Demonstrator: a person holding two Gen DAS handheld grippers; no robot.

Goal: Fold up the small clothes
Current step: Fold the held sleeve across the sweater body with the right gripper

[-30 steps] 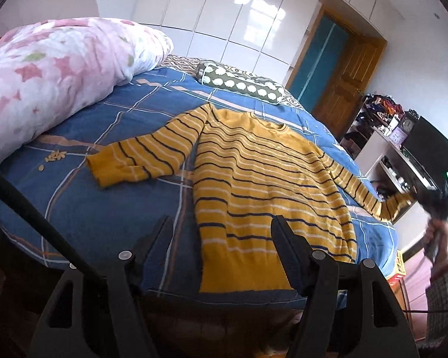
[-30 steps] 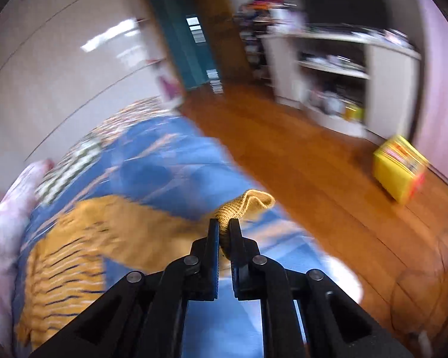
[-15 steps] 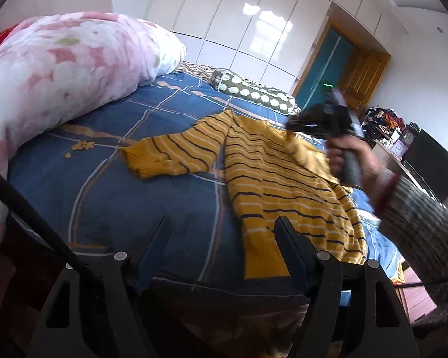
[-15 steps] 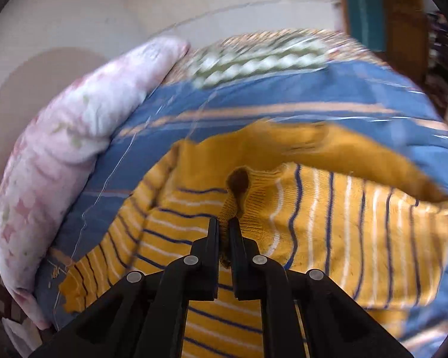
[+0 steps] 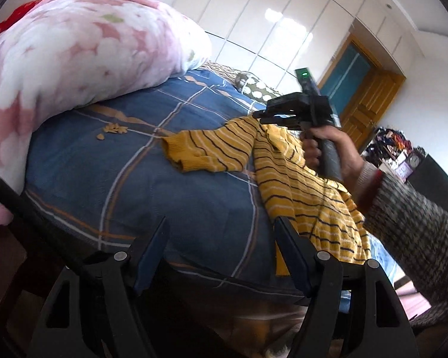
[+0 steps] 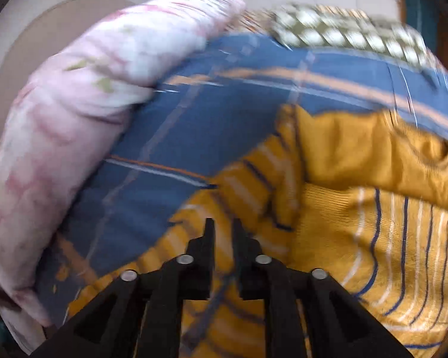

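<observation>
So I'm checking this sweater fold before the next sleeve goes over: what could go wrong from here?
1. The right gripper has just been opening with nothing between its fingers; the folded-over half of the yellow striped sweater lies rumpled and may set crooked.
2. The left gripper is open, off the cloth; the other sleeve is already bunched at the cuff, so a grab may crease it.
3. Crumbs on the blue bedsheet could catch on it.

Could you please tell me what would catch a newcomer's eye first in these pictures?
The mustard-yellow striped sweater lies partly folded on the blue plaid bedspread. A bulky pink floral quilt is heaped along the bed's left side. Above the sweater a hand holds the right gripper, fingers slightly apart and empty.
</observation>
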